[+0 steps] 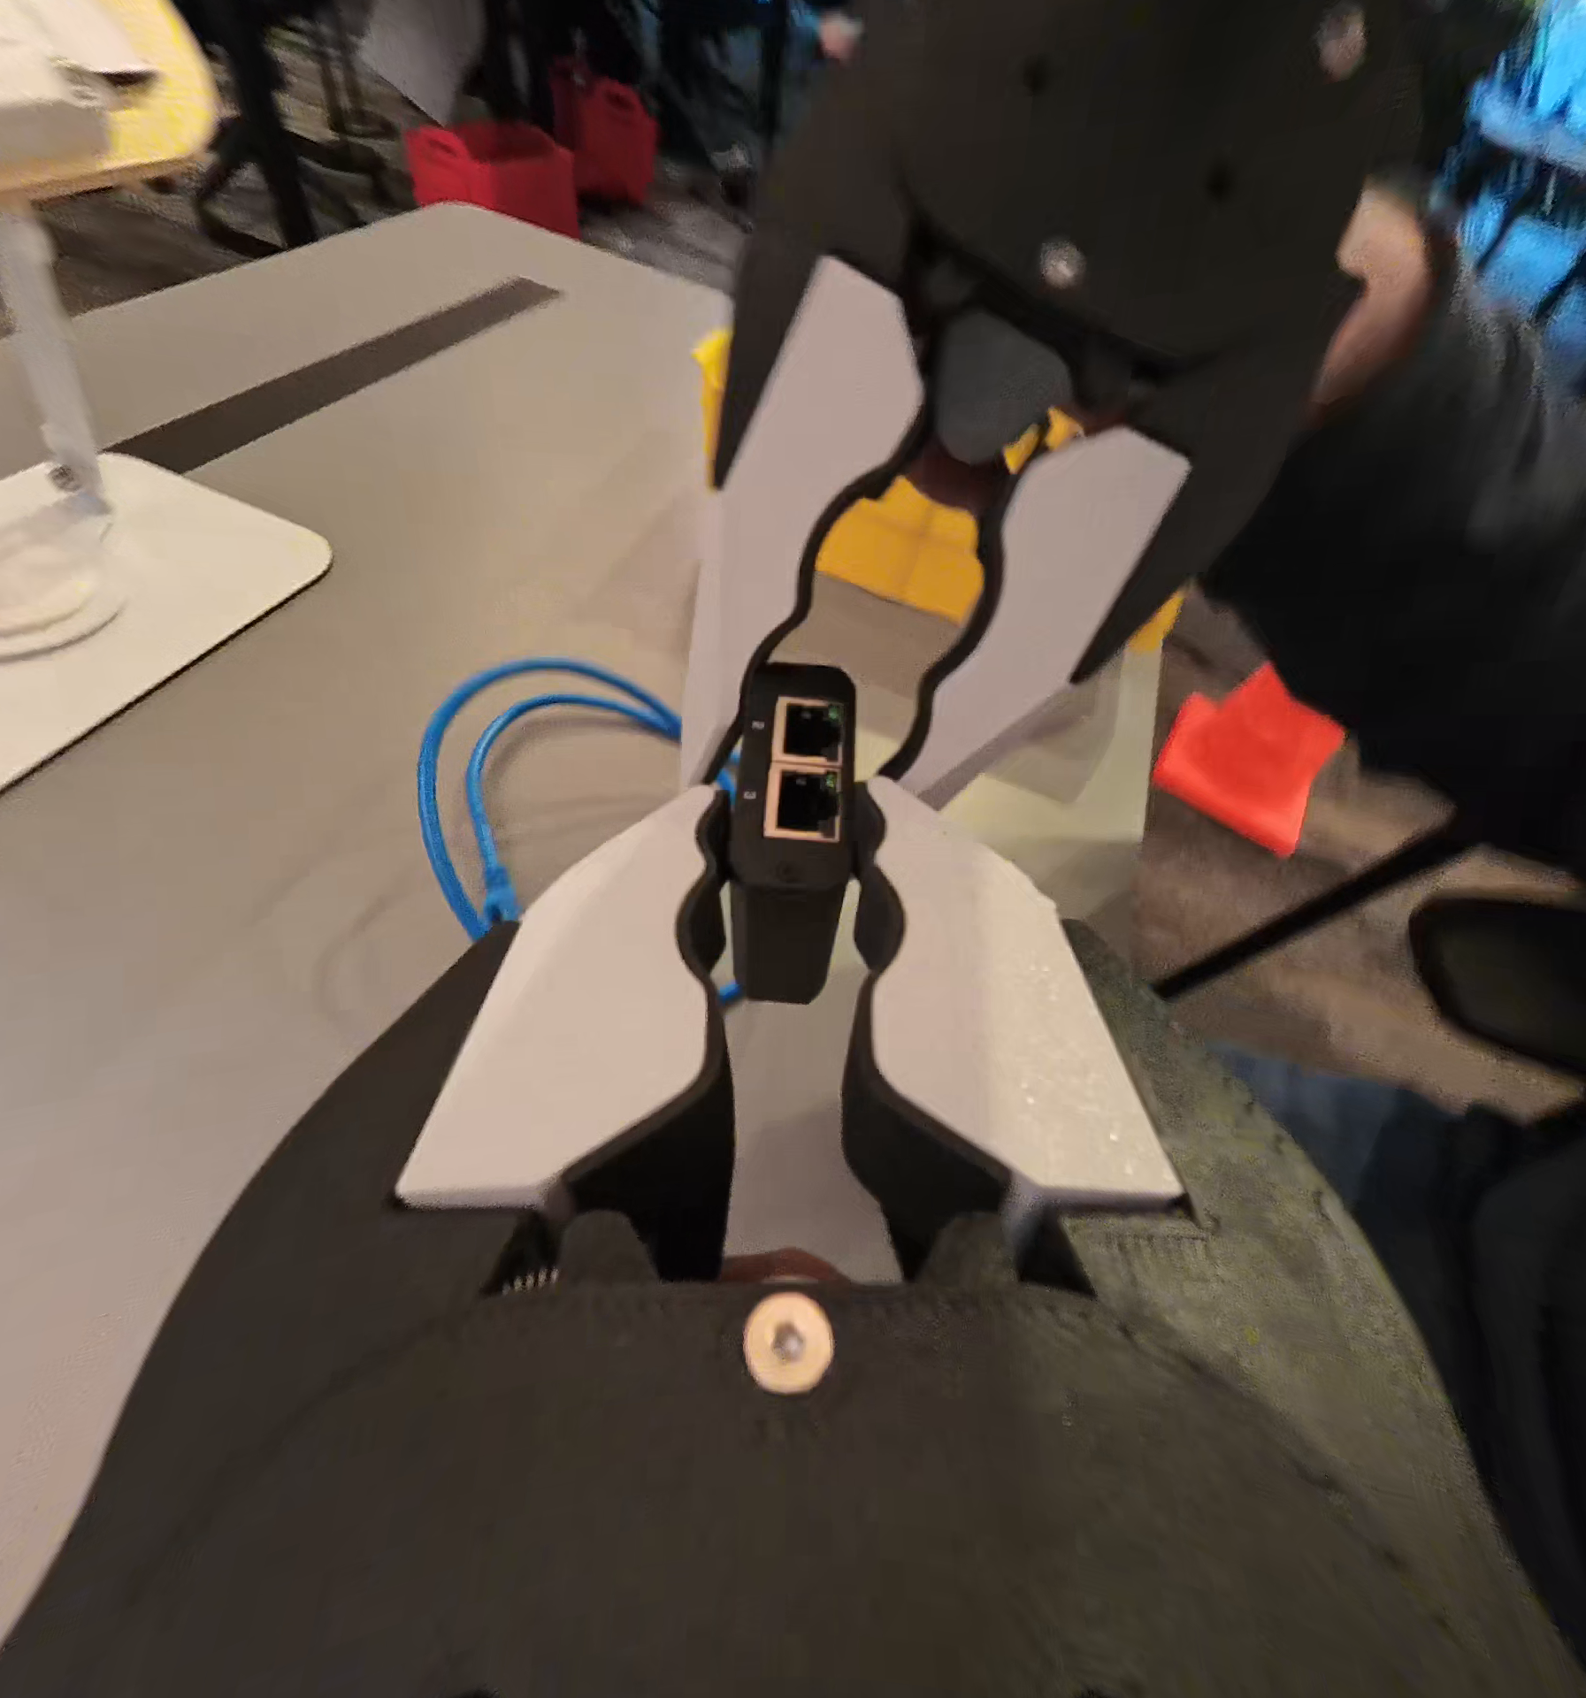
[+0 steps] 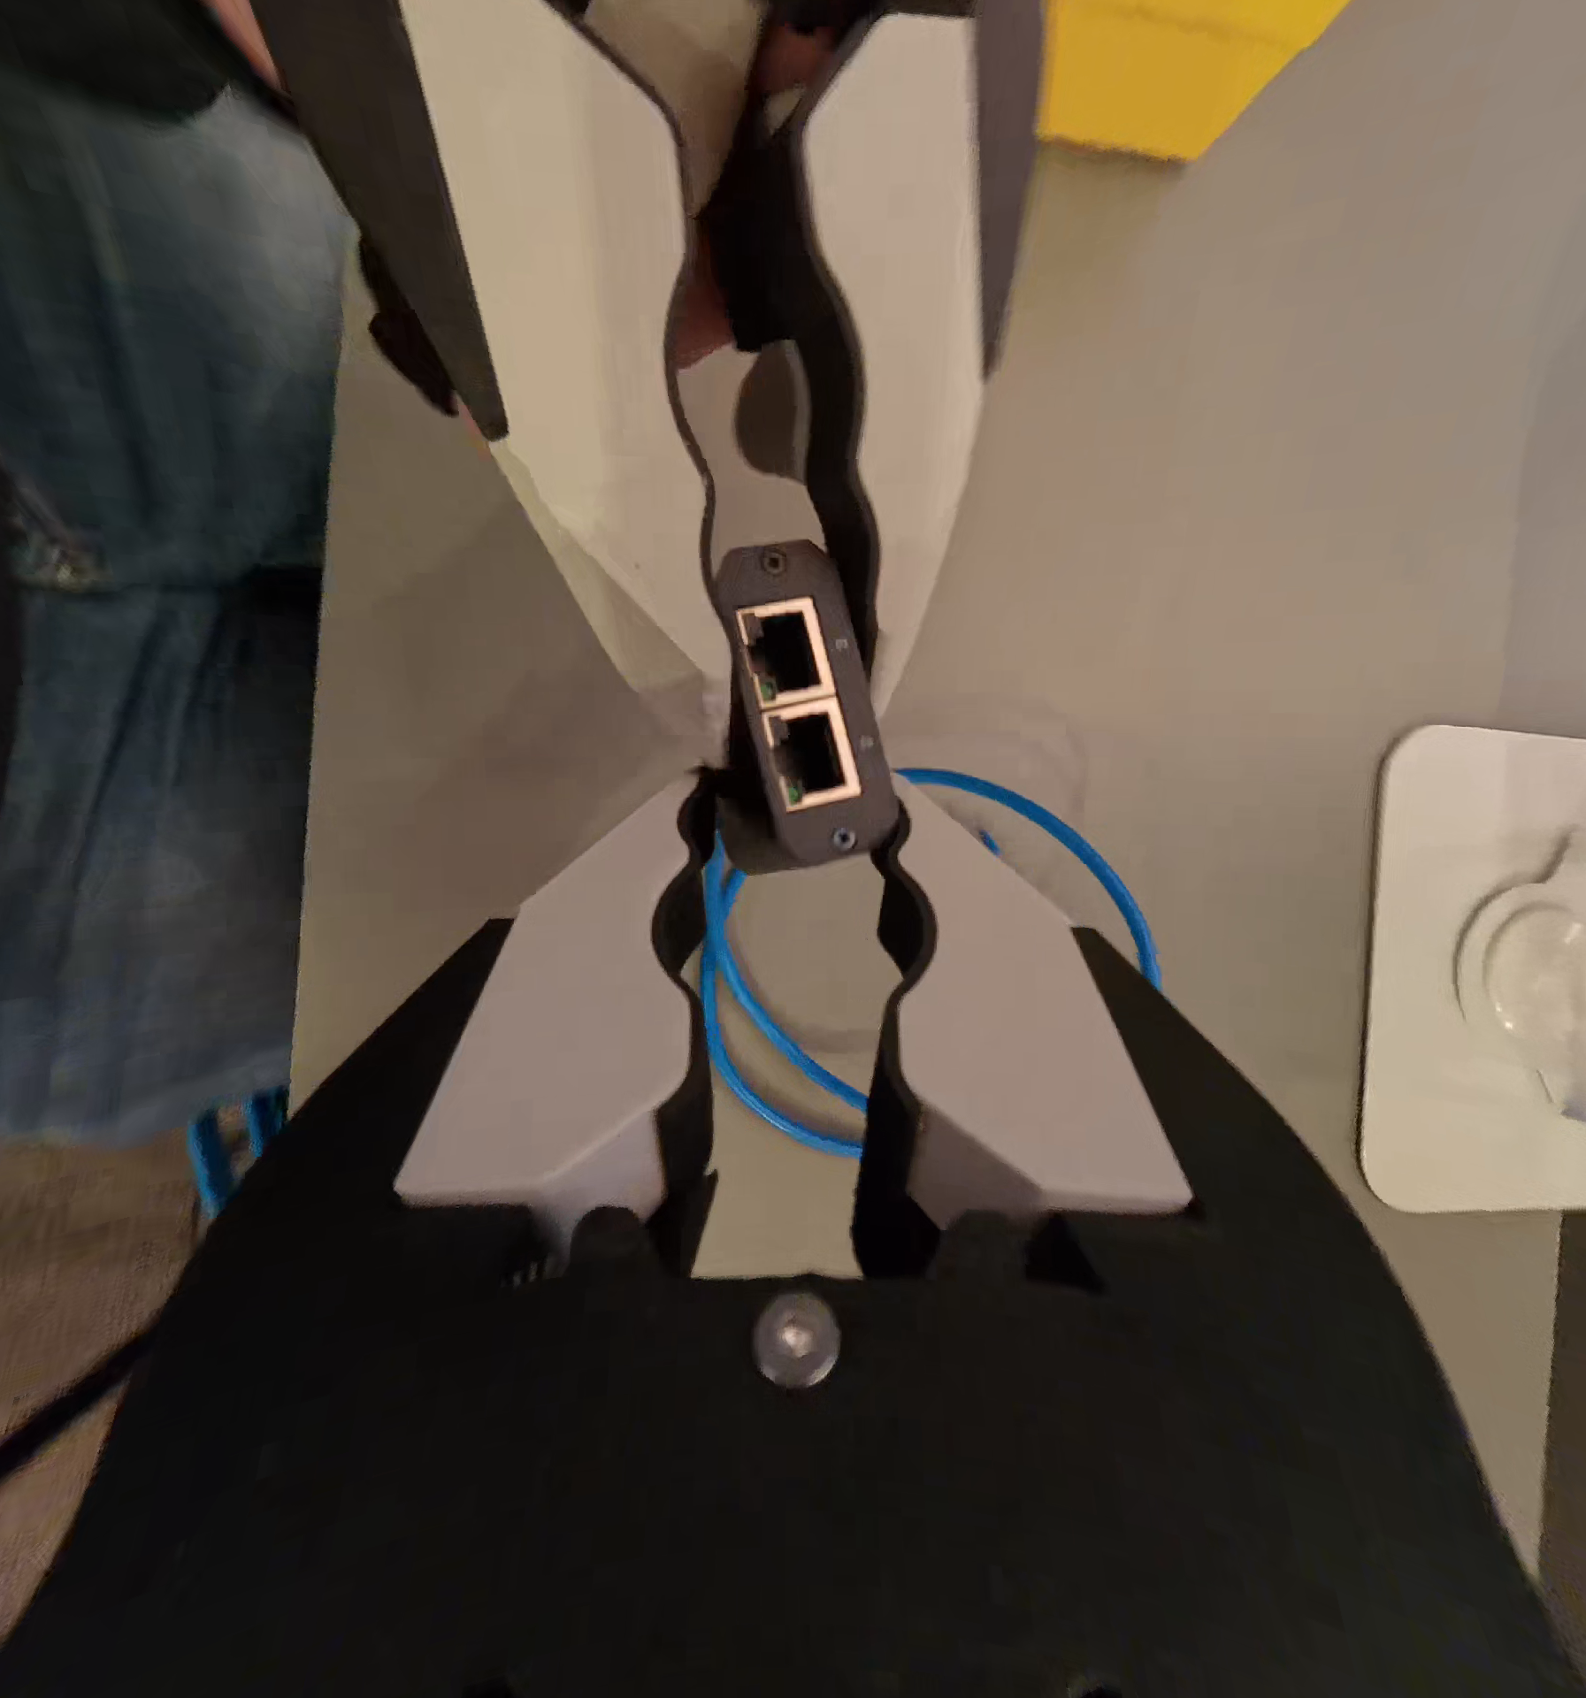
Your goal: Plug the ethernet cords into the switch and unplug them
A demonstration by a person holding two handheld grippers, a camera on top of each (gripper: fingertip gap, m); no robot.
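Grey tabletop [image 1: 311, 515] workspace, small black two-port switch [image 1: 793, 827] raised above it.
Left gripper [image 1: 793, 882] is clamped on the switch body; right gripper [image 2: 803, 827] pinches its opposite end. Both ports look empty; the blue ethernet cord [image 1: 486, 781] lies coiled below. Advisably, one gripper steadies the switch while the other fetches a plug squarely.

Matte grey table [image 1: 219, 643] with dark inlaid strip [image 1: 339, 367] across its top. Lying on it: looped blue ethernet cord [image 1: 486, 763], flat white rounded-corner base plate [image 1: 155, 588] carrying clear plastic stand [image 1: 26, 570]. Yellow box [image 2: 1166, 73] near far edge.
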